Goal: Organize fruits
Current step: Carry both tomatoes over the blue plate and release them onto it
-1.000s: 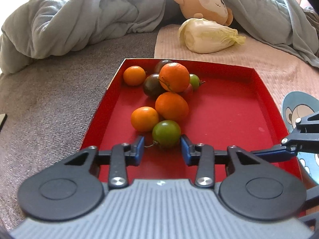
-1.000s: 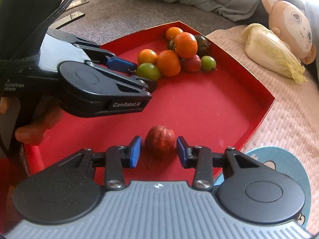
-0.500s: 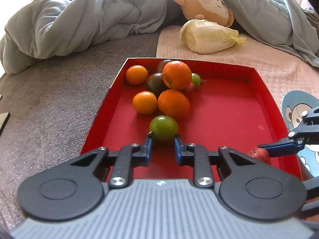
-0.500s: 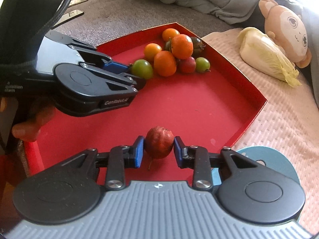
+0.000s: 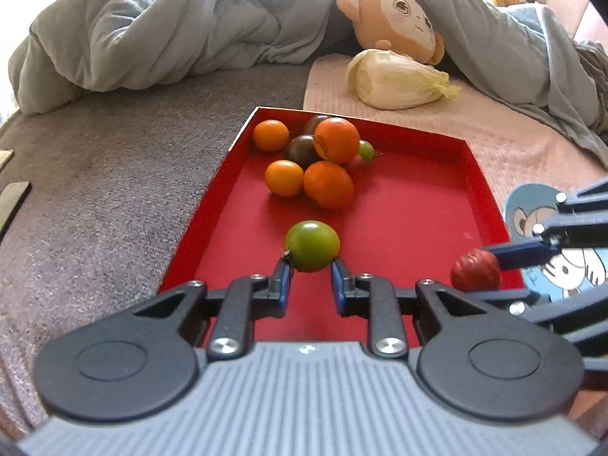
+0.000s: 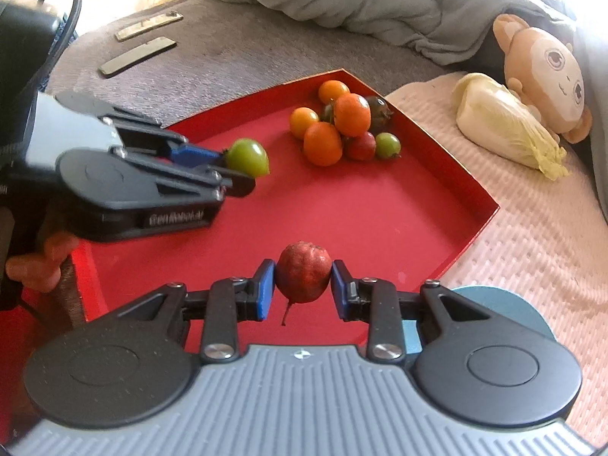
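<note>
A red tray (image 5: 471, 159) (image 6: 467, 224) lies on the bed with a cluster of orange, dark and small green fruits (image 5: 323, 163) (image 6: 342, 125) at its far end. My left gripper (image 5: 311, 281) (image 6: 243, 169) is shut on a green tomato (image 5: 312, 245) (image 6: 247, 157), held just above the tray floor. My right gripper (image 6: 303, 285) is shut on a dark red fruit (image 6: 303, 270) (image 5: 475, 269) with a thin stem hanging below it, lifted over the tray's near right part.
A pale cabbage (image 5: 395, 83) (image 6: 505, 125) and a monkey plush (image 5: 399, 22) (image 6: 547, 76) lie past the tray on a pink mat (image 6: 532, 235). A grey quilt (image 5: 152, 34) is heaped behind. Two flat dark bars (image 6: 140, 53) rest on the grey cover. A person's hand (image 6: 38, 262) holds the left gripper.
Both grippers closed on their fruits and lifted them. The left one drew the green tomato back from the cluster; the right one raised the red fruit off the tray floor.
</note>
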The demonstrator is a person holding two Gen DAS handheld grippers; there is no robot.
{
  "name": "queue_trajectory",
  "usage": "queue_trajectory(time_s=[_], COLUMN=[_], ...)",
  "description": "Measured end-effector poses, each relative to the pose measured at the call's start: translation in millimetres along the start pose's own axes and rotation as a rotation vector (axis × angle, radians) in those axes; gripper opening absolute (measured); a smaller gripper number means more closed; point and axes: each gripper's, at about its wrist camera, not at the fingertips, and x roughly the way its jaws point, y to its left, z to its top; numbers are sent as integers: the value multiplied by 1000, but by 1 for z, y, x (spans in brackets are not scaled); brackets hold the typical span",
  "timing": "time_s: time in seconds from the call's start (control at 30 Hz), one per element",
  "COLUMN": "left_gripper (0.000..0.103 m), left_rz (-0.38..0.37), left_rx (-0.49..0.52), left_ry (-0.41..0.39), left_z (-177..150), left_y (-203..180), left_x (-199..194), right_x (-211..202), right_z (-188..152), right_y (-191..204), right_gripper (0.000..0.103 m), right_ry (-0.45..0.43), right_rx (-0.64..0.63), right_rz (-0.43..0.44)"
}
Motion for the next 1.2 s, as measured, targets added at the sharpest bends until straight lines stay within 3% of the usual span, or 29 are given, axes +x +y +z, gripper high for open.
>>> queue_trajectory(time_s=[0.47, 0.8, 1.2], left_gripper=[26, 26, 26], left_rz=[23, -33, -106], left_rx=[21, 70, 142], left_ry=[22, -8, -10], left_z=[-6, 6, 7], left_y=[-30, -69, -123], left_x=[-10, -18, -15], right_x=[-27, -50, -63], right_z=[-7, -29, -68], right_y=[-16, -50, -79], right_gripper=[37, 37, 37], right_ry=[-29, -32, 27], right_rx=[37, 104, 160], right_rz=[-13, -68, -121])
